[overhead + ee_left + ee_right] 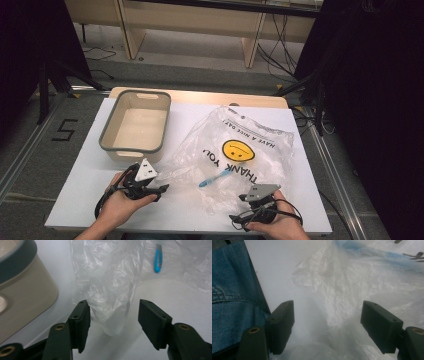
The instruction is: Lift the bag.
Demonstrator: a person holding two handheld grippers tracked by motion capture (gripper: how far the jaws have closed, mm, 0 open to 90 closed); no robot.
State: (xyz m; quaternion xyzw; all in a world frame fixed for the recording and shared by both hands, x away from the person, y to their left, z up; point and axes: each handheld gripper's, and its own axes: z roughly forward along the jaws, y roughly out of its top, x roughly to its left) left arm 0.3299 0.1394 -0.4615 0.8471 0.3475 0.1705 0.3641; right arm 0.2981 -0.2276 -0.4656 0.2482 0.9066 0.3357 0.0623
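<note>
At the near bench edge, the left tool (161, 189) and right tool (235, 220) each sit in a hand, both released, jaws spread wide. A twisted corner of the clear plastic bag (110, 287) lies between the left jaws; bag film lies between the right ones. Bare white bench (85, 175) lies left. A blue toothbrush (216, 177) inside the bag runs diagonally, near-left to far-right. Farther left, a beige basin (134, 127) with a grey rim stands just beside the bag.

Each black hand-held gripper, left (161, 189) & right (239, 219), has a grey 3-cornered top plate, brass-ringed screw holes, a trailing black cable; blue denim jeans (232, 297) worn.
</note>
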